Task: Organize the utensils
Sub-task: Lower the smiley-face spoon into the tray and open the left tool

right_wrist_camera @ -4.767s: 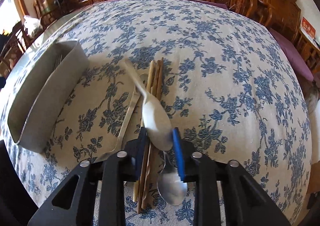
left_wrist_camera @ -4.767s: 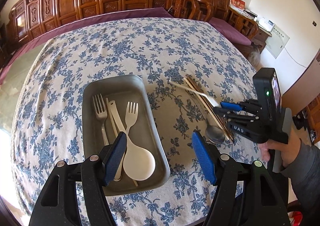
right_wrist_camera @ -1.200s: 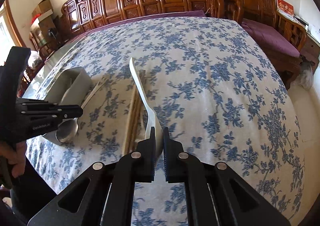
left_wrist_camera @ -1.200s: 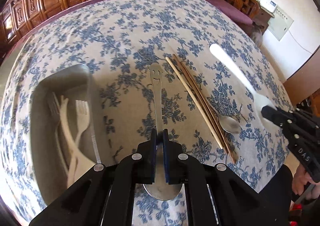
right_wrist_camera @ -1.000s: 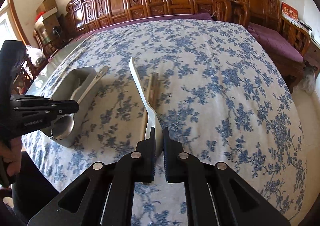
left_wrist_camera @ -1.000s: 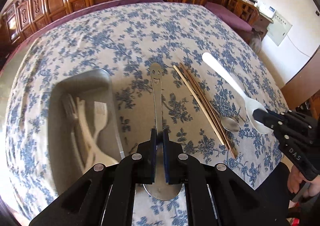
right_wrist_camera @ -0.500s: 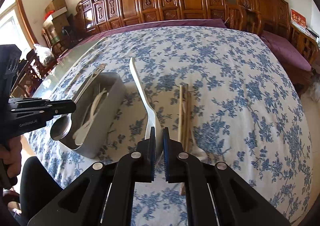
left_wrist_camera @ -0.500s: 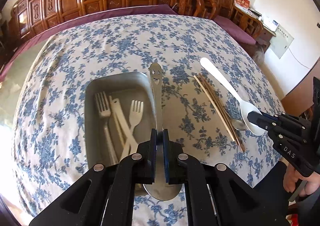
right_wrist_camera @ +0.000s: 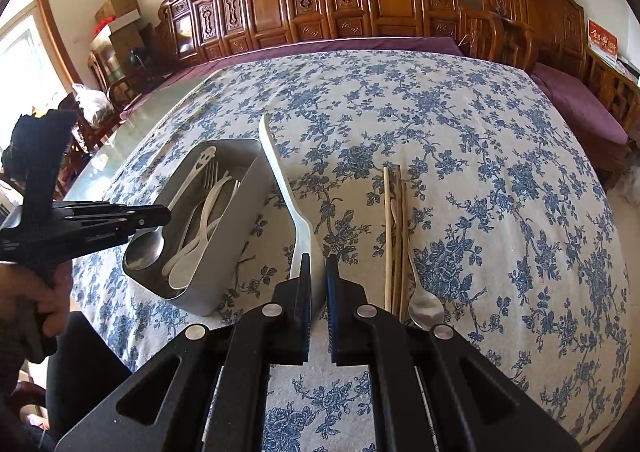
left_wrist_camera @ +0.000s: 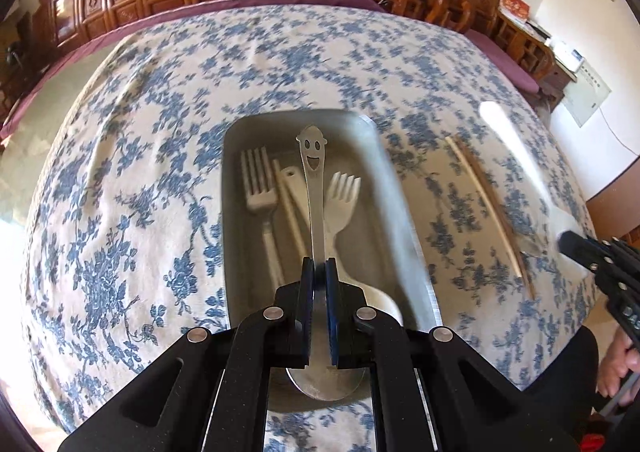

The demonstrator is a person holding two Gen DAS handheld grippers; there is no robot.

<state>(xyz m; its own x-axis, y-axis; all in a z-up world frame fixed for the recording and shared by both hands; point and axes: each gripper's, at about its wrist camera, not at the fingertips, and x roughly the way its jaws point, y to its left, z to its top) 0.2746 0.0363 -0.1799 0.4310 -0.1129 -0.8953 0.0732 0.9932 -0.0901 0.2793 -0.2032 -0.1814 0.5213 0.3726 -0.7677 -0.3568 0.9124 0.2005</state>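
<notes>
The left claw (left_wrist_camera: 319, 272) pinches a smiley metal spoon (left_wrist_camera: 313, 188) over the grey tray (left_wrist_camera: 404, 208) near the desk's near edge. The right claw (right_wrist_camera: 318, 272) pinches a white spoon (right_wrist_camera: 286, 192) beside the tray

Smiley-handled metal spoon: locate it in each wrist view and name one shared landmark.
Left wrist view: the smiley spoon stands centre frame, clamped in the left gripper, over the metal tray.
Right wrist view: the spoon is at left, over the tray.
Shared landmark: the chopsticks on the tablecloth.
</notes>
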